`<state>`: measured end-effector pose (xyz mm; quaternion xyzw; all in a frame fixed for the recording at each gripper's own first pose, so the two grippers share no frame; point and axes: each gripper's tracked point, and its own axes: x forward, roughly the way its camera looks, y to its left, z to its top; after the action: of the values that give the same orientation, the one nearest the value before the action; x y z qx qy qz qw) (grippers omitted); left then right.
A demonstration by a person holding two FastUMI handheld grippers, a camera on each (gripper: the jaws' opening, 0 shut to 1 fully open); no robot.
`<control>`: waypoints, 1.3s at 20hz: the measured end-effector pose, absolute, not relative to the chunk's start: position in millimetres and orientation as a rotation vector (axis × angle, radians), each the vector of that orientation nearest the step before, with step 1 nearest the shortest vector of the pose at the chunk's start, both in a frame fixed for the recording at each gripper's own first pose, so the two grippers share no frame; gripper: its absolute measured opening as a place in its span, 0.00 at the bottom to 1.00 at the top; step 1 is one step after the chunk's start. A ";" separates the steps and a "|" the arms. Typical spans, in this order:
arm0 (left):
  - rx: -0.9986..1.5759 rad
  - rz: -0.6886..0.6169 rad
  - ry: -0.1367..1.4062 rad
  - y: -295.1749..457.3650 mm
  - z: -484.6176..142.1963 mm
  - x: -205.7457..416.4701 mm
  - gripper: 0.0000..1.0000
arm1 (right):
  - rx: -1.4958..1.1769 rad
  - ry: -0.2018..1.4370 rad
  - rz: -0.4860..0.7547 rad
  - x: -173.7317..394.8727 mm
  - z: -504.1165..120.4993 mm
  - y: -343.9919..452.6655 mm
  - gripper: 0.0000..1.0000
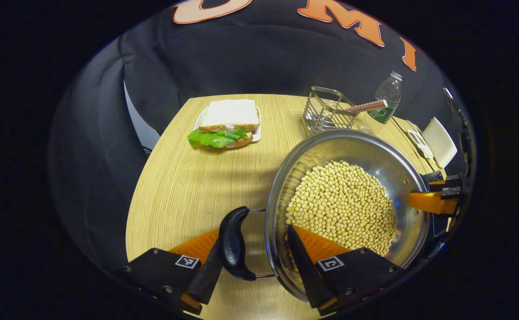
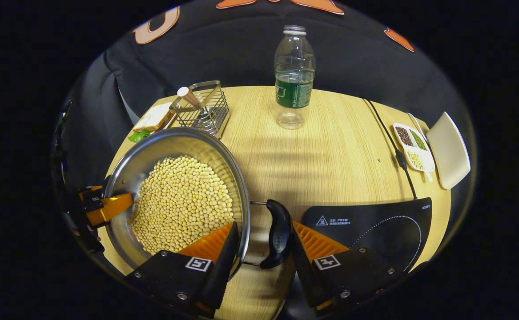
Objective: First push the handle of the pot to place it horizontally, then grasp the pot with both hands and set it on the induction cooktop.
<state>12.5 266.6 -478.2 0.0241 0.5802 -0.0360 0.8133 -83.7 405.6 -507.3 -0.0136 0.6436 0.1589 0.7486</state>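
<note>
A steel pot (image 1: 375, 155) (image 2: 152, 151) filled with soybeans (image 1: 343, 204) sits on the wooden table, left of the black induction cooktop (image 2: 375, 226) in the right gripper view. My left gripper (image 1: 254, 234) straddles one black side handle (image 1: 233, 242); one finger presses the handle's outside, the other is inside the rim. My right gripper (image 2: 263, 223) holds the opposite handle (image 2: 279, 240) the same way. Each gripper also appears across the pot from the other: the right gripper (image 1: 432, 202) and the left gripper (image 2: 103, 206). I cannot tell whether the pot is off the table.
Behind the pot are a sandwich on a plate (image 1: 228, 124), a wire basket (image 1: 326, 113) (image 2: 201, 109) and a plastic bottle (image 2: 294, 75). A cable (image 2: 395, 146) runs to the cooktop. A small dish of beans (image 2: 412, 144) and a white plate (image 2: 448, 149) lie at the right edge.
</note>
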 end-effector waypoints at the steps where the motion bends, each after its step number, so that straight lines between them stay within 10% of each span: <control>1: 0.059 -0.057 1.241 270.9 -482.6 11.9 0.81 | -0.039 1.417 0.351 -85.8 -510.2 405.0 0.69; 10: -0.005 0.013 1.164 275.3 -481.5 17.2 0.62 | -0.002 1.462 0.302 -88.1 -511.7 408.5 0.58; 26: 0.067 -0.155 1.046 278.4 -477.2 34.6 0.62 | 0.045 1.359 0.180 -105.6 -504.8 406.6 0.45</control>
<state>34.6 278.4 -477.2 0.0320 0.4987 -0.0738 0.8630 -105.6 406.6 -504.8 0.0206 0.6274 0.0829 0.7740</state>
